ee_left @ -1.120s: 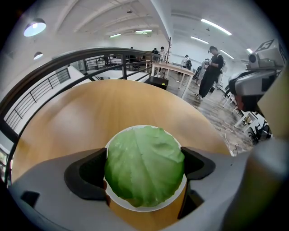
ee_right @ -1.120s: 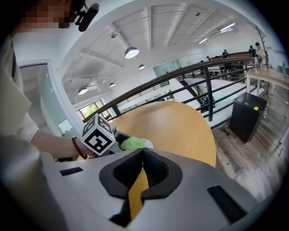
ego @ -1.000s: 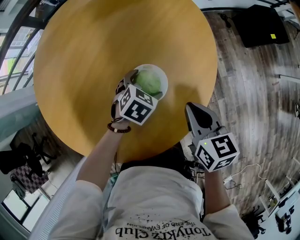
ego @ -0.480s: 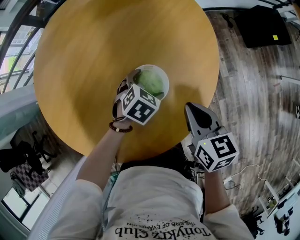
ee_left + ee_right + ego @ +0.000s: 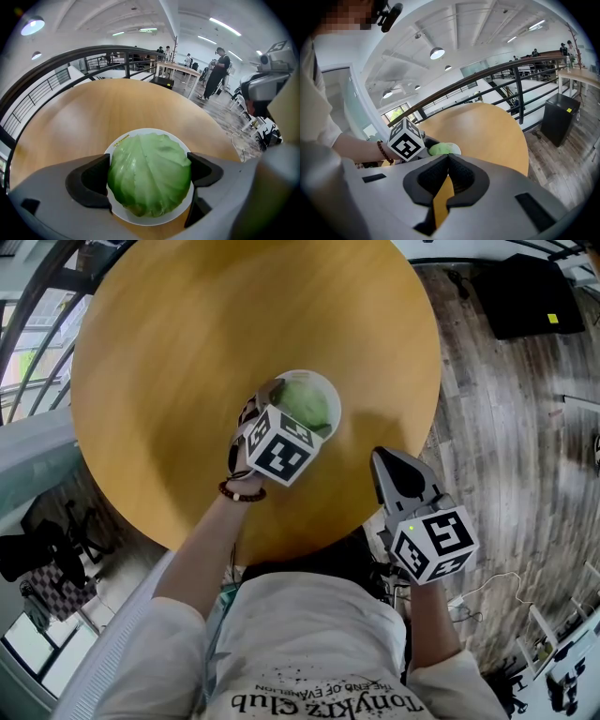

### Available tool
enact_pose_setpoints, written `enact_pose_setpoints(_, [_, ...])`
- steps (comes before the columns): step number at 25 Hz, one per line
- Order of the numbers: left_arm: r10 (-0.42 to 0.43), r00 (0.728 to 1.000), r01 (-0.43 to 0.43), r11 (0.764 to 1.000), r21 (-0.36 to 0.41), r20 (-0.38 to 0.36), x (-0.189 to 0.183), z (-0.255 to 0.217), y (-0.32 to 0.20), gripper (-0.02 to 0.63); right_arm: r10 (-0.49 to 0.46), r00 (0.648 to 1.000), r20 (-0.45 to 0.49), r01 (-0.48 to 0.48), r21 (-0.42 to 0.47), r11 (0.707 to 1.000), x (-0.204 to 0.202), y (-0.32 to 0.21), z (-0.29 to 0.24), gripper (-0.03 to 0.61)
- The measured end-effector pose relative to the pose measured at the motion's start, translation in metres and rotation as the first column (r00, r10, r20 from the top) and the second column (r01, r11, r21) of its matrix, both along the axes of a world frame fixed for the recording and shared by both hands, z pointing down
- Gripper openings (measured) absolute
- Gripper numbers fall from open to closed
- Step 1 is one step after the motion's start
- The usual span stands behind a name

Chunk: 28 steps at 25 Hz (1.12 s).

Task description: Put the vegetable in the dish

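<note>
**A:** How are the fingers (image 5: pixel 89 182) of the left gripper (image 5: pixel 150 171) found?

**B:** They are pressed against opposite sides of a round, pale green head of cabbage (image 5: pixel 149 157), which is clamped between them.

**A:** And where is that cabbage seen, taken against the shallow, round white dish (image 5: pixel 150 220)?

**B:** It is held inside the outline of the dish, with the white rim shown around it. Whether its underside is touching the dish cannot be told.

**A:** By what is the dish carried?

**B:** A round, yellow-brown wooden table (image 5: pixel 169 352). Its bare top is seen on every side of the dish.

**A:** What is shown of the right gripper (image 5: pixel 447 161)?

**B:** Its jaws are closed upon each other and nothing is caught between them. It is held well apart from the dish, to the dish's right and nearer the person.

**A:** Is anything else seen close to the dish?

**B:** The left gripper's black-and-white marker cube (image 5: pixel 277 444) is seen just on the person's side of the dish. A dark bead bracelet (image 5: pixel 242 491) is worn on the wrist farther from the dish on that same side.
</note>
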<state>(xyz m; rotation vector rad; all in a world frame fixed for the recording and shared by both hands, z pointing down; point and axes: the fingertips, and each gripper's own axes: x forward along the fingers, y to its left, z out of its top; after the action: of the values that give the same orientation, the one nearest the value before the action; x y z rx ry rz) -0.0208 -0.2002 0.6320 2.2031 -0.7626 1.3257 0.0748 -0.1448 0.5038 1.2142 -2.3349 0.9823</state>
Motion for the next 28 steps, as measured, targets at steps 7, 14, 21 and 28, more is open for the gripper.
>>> enact_pose_setpoints(7, [-0.004, 1.0, 0.004, 0.999, 0.053, 0.009, 0.002, -0.015, -0.004, 0.497, -0.002, 1.0, -0.002, 0.002, 0.016, 1.0, 0.005, 0.002, -0.006, 0.023])
enact_pose_setpoints(14, [-0.074, 0.996, 0.078, 0.991, 0.106, -0.043, -0.014, -0.055, 0.017, 0.495, -0.031, 1.0, -0.002, 0.031, 0.056, 0.998, -0.004, 0.01, -0.027, 0.023])
enact_pose_setpoints(21, [-0.194, 0.959, 0.212, 0.975, 0.07, -0.205, -0.029, -0.104, 0.062, 0.457, -0.042, 0.999, -0.026, 0.045, 0.108, 0.993, -0.003, 0.027, -0.054, 0.023])
enact_pose_setpoints(28, [-0.24, 0.936, 0.287, 0.945, 0.161, -0.257, -0.05, -0.161, 0.11, 0.248, -0.055, 0.996, -0.064, 0.067, 0.192, 0.979, -0.007, 0.045, -0.096, 0.023])
